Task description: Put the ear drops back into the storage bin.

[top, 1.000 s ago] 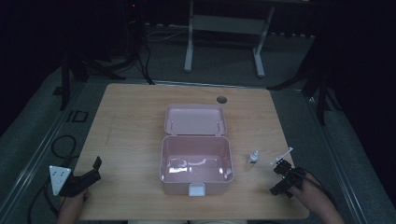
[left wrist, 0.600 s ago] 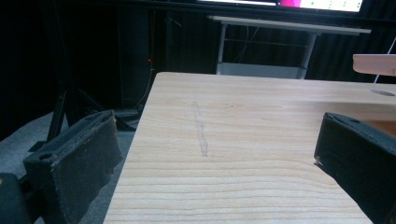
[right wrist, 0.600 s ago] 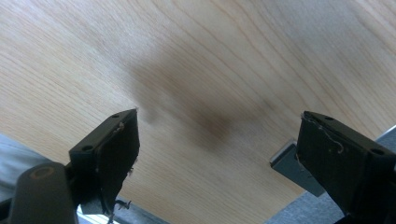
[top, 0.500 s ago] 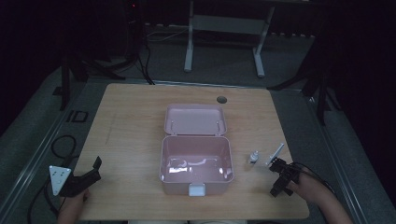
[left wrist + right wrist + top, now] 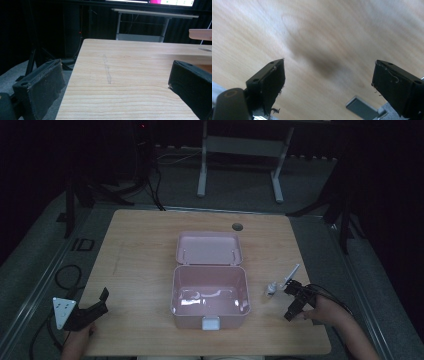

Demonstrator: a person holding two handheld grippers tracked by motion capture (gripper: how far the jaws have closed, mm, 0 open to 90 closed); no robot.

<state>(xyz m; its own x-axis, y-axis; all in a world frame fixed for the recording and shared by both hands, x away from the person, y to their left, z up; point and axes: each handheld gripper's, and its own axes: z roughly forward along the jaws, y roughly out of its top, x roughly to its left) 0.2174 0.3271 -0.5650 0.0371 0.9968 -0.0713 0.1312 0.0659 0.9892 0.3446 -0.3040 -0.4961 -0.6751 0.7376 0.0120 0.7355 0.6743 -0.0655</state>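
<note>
An open pink box [image 5: 210,296] sits mid-table, its lid [image 5: 208,248] folded back flat behind it. Inside I see nothing but glare. Right of it stands a small white bottle [image 5: 271,288], and a thin white stick [image 5: 291,275] lies beside that. My right gripper [image 5: 294,300] is just right of both, held low over the wood, jaws wide apart and empty; its own view [image 5: 329,62] is blurred table grain. My left gripper [image 5: 95,307] rests at the table's front left corner, open and empty [image 5: 116,63], with the pink lid's edge [image 5: 200,34] far off at the right.
A round cable hole [image 5: 237,226] sits near the table's [image 5: 140,255] far edge. Beyond the table stand a white desk frame [image 5: 240,150] and dark stands. Cables lie on the floor at the left [image 5: 65,275]. A grey object [image 5: 359,107] shows below the table edge.
My right gripper has crept left and a little farther away, closer to the bottle and stick. The stick seems shifted slightly left. The left gripper has stayed put.
</note>
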